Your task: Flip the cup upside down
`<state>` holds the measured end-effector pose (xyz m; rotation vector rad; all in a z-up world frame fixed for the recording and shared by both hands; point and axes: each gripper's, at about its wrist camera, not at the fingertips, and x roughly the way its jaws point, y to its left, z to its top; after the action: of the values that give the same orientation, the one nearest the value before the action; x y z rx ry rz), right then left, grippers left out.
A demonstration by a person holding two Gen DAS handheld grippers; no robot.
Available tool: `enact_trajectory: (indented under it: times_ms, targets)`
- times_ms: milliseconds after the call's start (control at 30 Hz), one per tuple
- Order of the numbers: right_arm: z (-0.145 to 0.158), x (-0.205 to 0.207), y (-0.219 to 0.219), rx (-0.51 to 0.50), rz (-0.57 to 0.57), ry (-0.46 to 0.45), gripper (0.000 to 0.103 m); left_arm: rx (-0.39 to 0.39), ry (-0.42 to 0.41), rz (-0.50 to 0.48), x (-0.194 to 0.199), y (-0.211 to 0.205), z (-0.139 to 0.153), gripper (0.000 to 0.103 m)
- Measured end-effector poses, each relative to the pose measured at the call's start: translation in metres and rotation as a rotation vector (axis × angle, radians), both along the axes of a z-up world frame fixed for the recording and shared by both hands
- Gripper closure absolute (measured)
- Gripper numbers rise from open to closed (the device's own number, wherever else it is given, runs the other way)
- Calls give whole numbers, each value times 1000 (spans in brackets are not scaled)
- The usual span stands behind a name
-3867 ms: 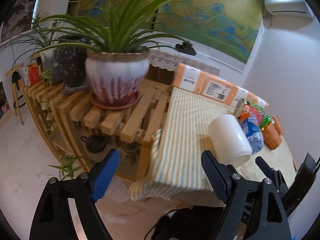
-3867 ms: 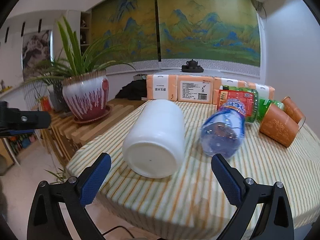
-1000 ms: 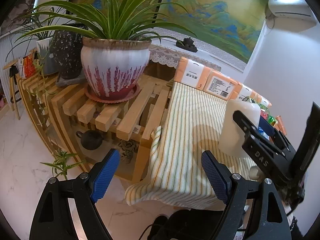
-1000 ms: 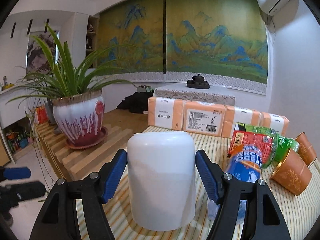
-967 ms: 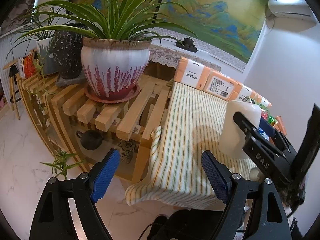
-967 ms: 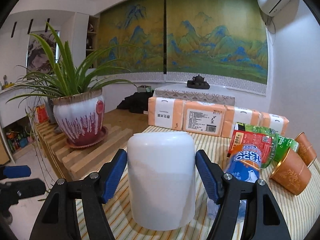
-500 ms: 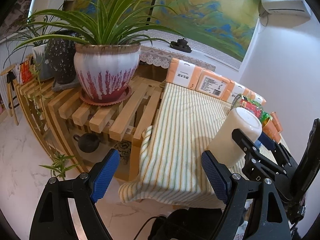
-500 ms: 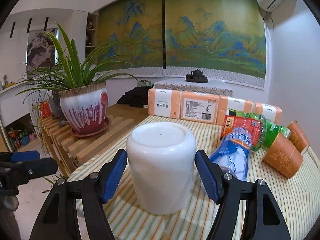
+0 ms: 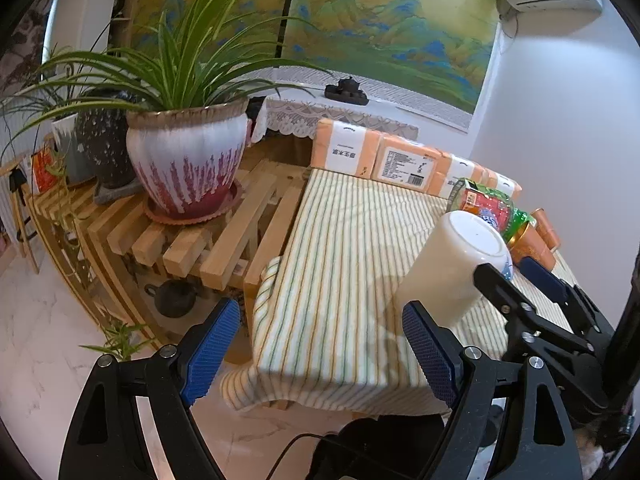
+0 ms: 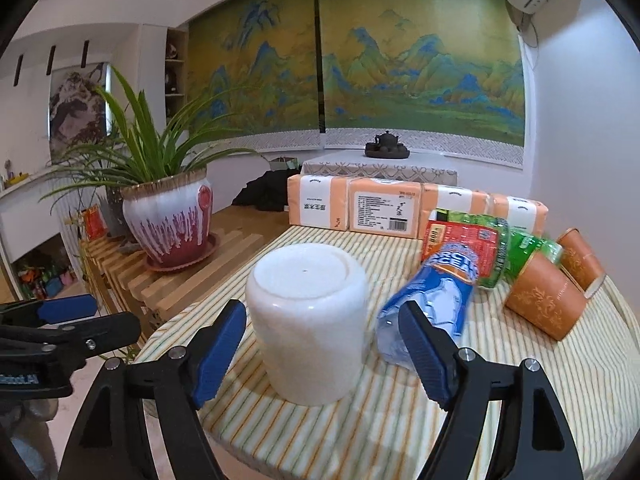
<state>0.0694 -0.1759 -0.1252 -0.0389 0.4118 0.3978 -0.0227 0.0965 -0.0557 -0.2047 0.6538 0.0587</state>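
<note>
A white cup (image 10: 308,328) stands upside down, base up, on the striped tablecloth (image 10: 400,432) near the table's front edge. My right gripper (image 10: 324,352) is open, with one blue pad on each side of the cup and a small gap to each. The cup also shows in the left wrist view (image 9: 448,268), with the right gripper's black fingers (image 9: 516,308) around it. My left gripper (image 9: 320,344) is open and empty, off the table's left front corner above the floor.
A plastic water bottle (image 10: 432,300) lies right of the cup, with green bottles (image 10: 496,252) and two orange cups (image 10: 548,296) behind it. Orange tissue packs (image 10: 380,208) line the table's back. A potted plant (image 10: 168,216) stands on a slatted wooden rack at the left.
The cup went from lying on its side to held base up, then came down onto the cloth. The right jaws have widened off the cup. The left gripper barely moved.
</note>
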Motion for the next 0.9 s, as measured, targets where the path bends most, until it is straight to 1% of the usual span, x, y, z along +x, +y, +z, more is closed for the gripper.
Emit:
enact_trajectory:
  times_ms: [333,533,633,700,833,900]
  targets:
    - [10,-24,-39,55,-68,6,25,52,-50,-36,-3,-24,9,17]
    - [14,-38,-56,59,-115,8,23,87,-105,-54,-10,-39,18,16]
    - [15,-42,-64,64,-137,15,20,104,-147,-61,-14,-47,22,12]
    - [16,-45,-70,66,-153,20,19,130,-180,-59,-18,-54,25,9]
    - [17,-51,-80,68,-182,19,12,163,-243,-55,-26,-65,31,5]
    - [18,-53,-83,70,-194,18,11,174,-271,-54,-29,-70,34,4]
